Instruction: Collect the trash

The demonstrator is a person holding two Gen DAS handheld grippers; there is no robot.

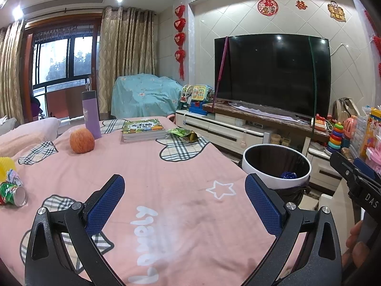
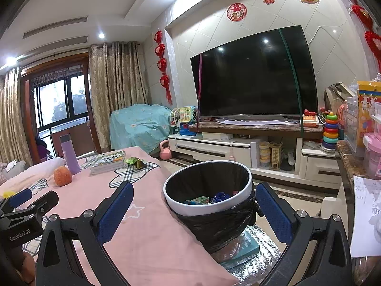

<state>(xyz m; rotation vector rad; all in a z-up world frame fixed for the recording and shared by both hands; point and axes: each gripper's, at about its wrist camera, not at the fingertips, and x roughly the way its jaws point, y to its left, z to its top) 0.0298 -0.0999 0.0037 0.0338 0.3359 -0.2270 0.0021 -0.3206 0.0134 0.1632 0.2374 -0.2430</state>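
A white bin (image 1: 276, 164) lined with a black bag stands just off the table's right edge; in the right wrist view the bin (image 2: 207, 205) holds a few scraps. A crushed green can (image 1: 13, 194) with crumpled wrappers lies at the table's left edge. A green snack wrapper (image 1: 183, 133) lies at the far side beside the books; the same wrapper (image 2: 135, 162) shows in the right wrist view. My left gripper (image 1: 184, 205) hangs open over the pink cloth, empty. My right gripper (image 2: 194, 209) is open, empty, straddling the bin's near rim.
On the pink tablecloth (image 1: 147, 171) sit an apple (image 1: 82, 141), a purple flask (image 1: 91, 114) and a stack of books (image 1: 142, 130). A yellow object (image 1: 7, 164) lies at the left. Behind stand a TV (image 1: 271, 74), its cabinet and toys (image 1: 335, 137).
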